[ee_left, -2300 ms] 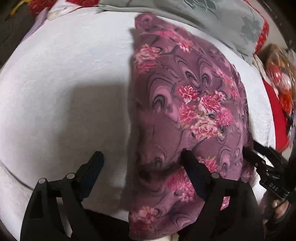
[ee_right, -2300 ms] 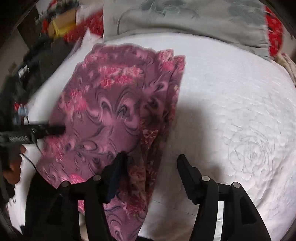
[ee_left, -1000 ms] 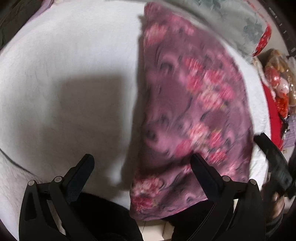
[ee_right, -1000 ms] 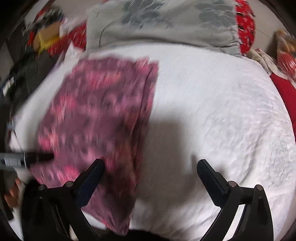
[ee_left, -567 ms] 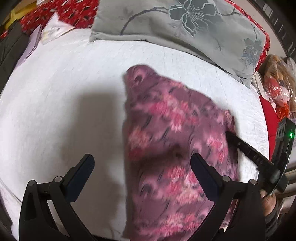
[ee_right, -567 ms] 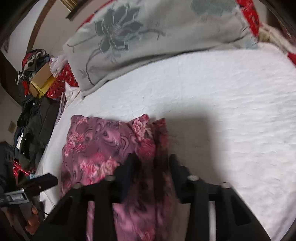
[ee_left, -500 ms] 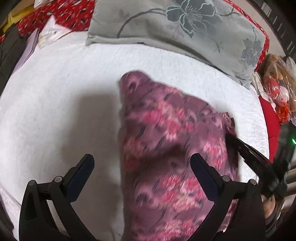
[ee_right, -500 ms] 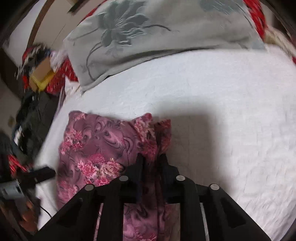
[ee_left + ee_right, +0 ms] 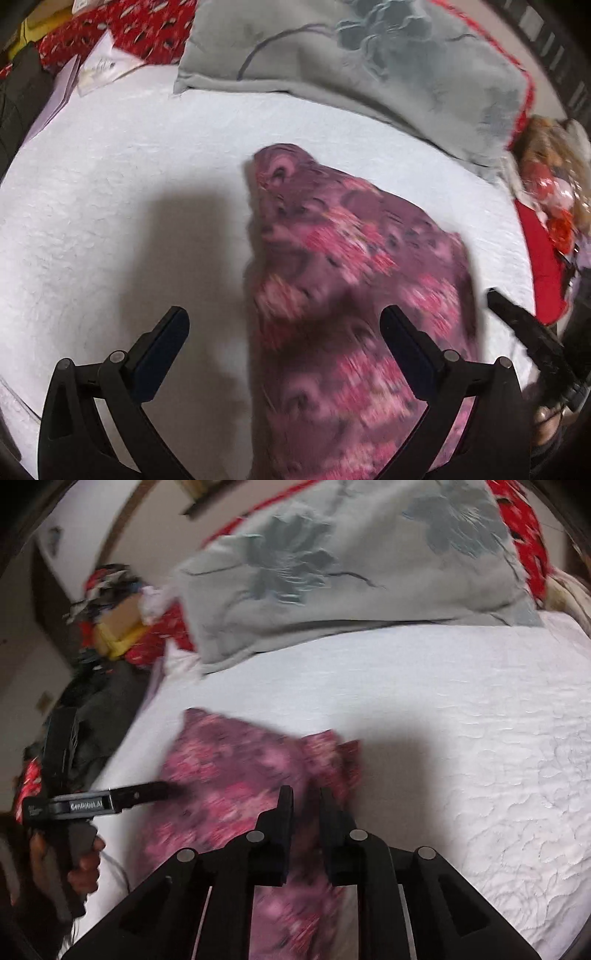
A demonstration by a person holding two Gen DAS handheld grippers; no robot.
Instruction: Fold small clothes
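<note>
A purple, fleecy garment printed with pink flowers (image 9: 354, 295) lies on a white quilted bedspread (image 9: 129, 206), in front of a grey pillow embroidered with a flower (image 9: 332, 572). Its nearer part reaches the bed's front edge; its far corners lie flat.

The right gripper (image 9: 306, 805) is nearly closed, its two black fingers pinching the garment's right-hand edge, where the cloth bunches up between them. The left gripper (image 9: 284, 332) is wide open above the cloth's left edge, one finger over bare bedspread and the other over the fabric, holding nothing.

The step looks like carrying a pinched edge across to make a fold. To do it well, the left gripper should close on the matching edge before the cloth travels, so both sides lift evenly. Motion blur makes it hard to tell how many layers the right gripper has caught; a shallow pinch could slip. Lay the edge down square, then release.
</note>
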